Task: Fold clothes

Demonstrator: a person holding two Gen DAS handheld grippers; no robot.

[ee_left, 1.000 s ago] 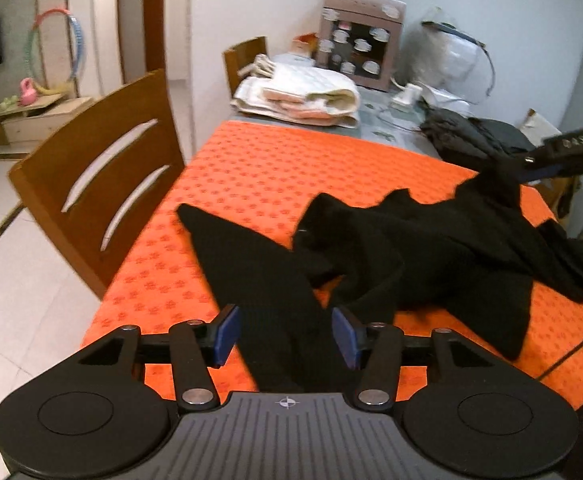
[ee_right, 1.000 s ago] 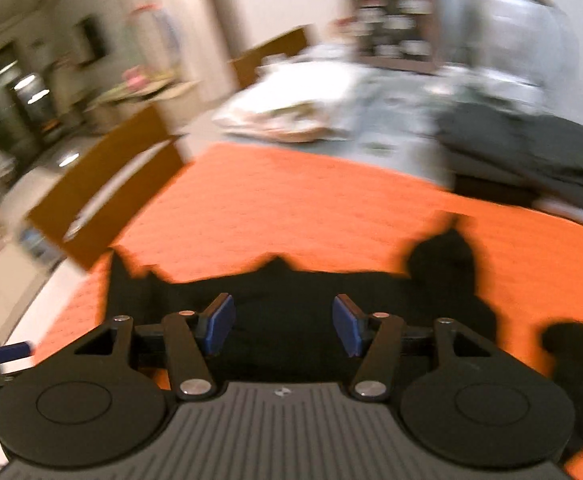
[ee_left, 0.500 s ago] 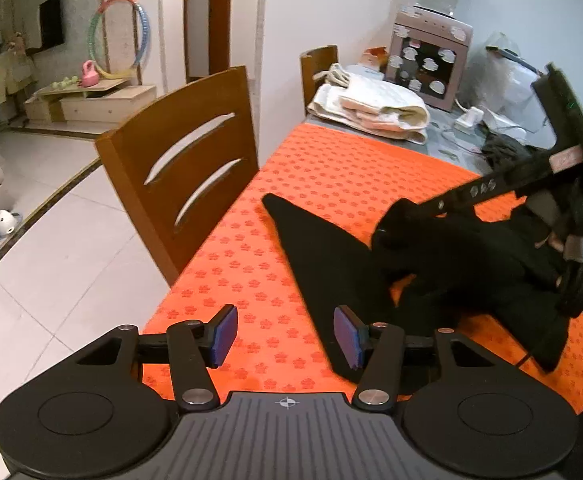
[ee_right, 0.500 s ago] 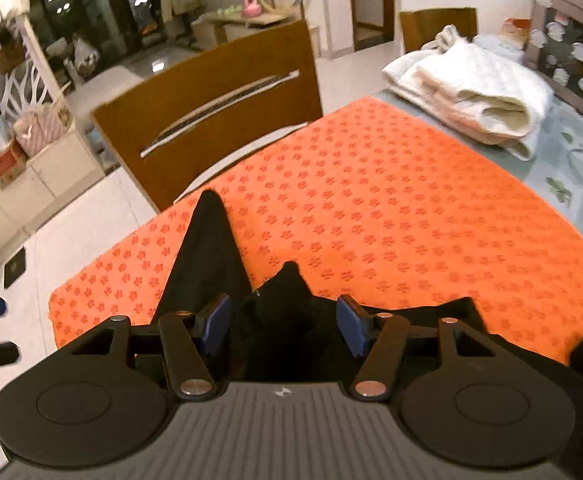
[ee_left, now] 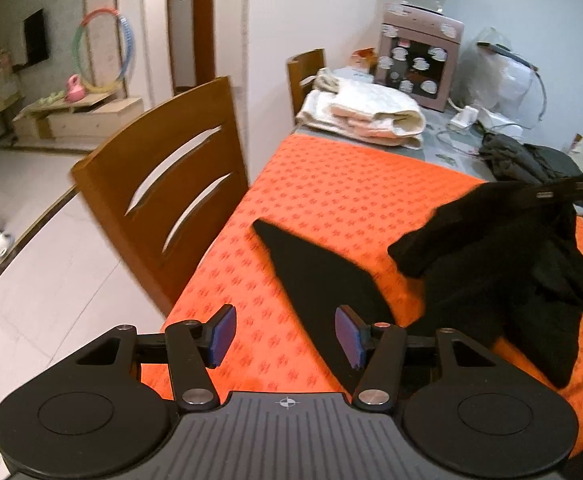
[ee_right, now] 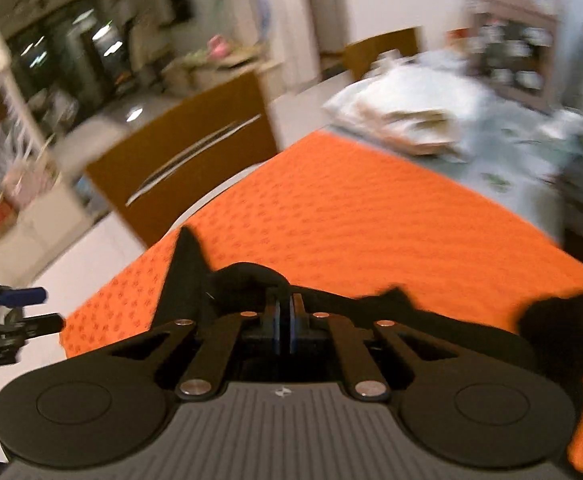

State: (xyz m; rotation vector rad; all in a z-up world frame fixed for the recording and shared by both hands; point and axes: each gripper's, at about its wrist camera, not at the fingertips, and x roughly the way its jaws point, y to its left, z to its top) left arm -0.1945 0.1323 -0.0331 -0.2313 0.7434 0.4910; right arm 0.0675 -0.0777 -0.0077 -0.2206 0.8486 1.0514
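A black garment (ee_left: 503, 264) lies bunched on the orange tablecloth (ee_left: 343, 184), one long sleeve (ee_left: 315, 280) stretched flat toward the near left corner. My left gripper (ee_left: 285, 334) is open and empty above the table's near edge, its right pad beside the sleeve. My right gripper (ee_right: 285, 320) is shut on a fold of the black garment (ee_right: 247, 280) and lifts it a little; it also shows at the right edge of the left wrist view (ee_left: 571, 190). The right wrist view is blurred.
A wooden chair (ee_left: 167, 184) stands at the table's left side, a second chair (ee_left: 305, 72) farther back. Folded white bedding (ee_left: 363, 118), a dark grey garment pile (ee_left: 527, 158), a small cabinet (ee_left: 419, 68) and cables sit at the table's far end.
My right gripper has closed on the black garment and raised that part. My left gripper has drawn back toward the table's near left edge, still open.
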